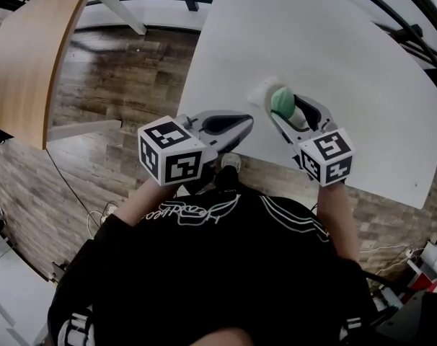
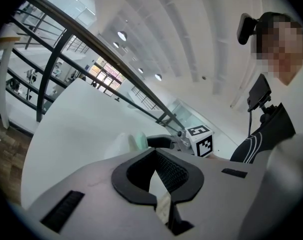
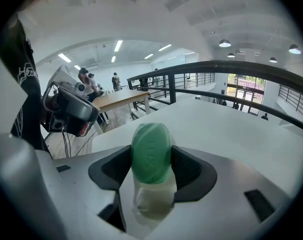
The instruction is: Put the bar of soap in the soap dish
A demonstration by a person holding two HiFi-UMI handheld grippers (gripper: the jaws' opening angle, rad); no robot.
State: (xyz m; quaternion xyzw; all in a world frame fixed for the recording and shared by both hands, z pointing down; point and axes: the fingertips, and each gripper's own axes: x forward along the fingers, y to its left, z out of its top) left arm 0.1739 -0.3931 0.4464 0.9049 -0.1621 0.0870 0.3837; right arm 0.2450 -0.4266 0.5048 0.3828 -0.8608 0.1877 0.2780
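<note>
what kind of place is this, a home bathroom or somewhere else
Probably a big open hall or workspace, not a home: a large white table, black metal railings beyond it, a wood-plank floor, and ceiling lights high overhead.

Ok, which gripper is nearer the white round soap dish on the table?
Right. The right gripper, shut on the green oval bar of soap, holds it at the white soap dish; the left gripper, shut and empty, is off to the dish's left, not touching.
</note>
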